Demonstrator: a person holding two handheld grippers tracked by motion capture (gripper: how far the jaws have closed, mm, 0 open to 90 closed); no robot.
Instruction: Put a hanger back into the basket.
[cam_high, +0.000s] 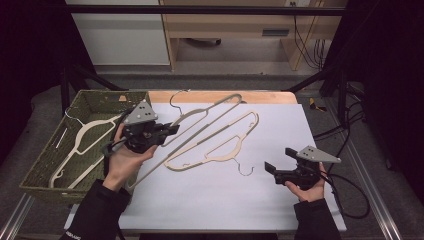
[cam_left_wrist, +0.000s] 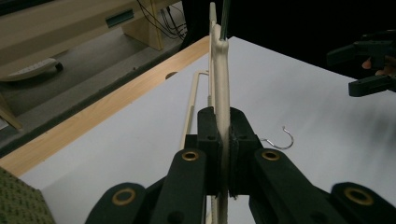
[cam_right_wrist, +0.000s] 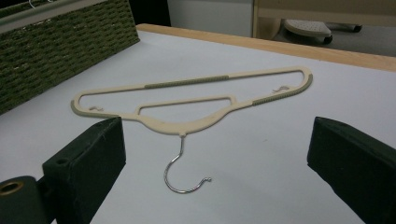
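Observation:
My left gripper (cam_high: 171, 129) is shut on a cream plastic hanger (cam_high: 200, 127) and holds it up off the white sheet, its wire hook (cam_high: 176, 96) toward the far edge. In the left gripper view the jaws (cam_left_wrist: 223, 128) clamp this hanger (cam_left_wrist: 221, 79) edge-on. A second cream hanger (cam_high: 216, 146) lies flat on the sheet, with its hook (cam_high: 245, 170) pointing at my right gripper (cam_high: 278, 161). That gripper stands open just short of the hook (cam_right_wrist: 181, 173), with the flat hanger (cam_right_wrist: 187, 125) beyond its wide-apart jaws (cam_right_wrist: 219, 144).
A green woven basket (cam_high: 44, 167) sits at the left table edge with a third cream hanger (cam_high: 85, 137) inside; its wall (cam_right_wrist: 60, 46) shows in the right gripper view. White sheet (cam_high: 250, 200) covers the wooden table (cam_high: 215, 96). Cables trail at the right.

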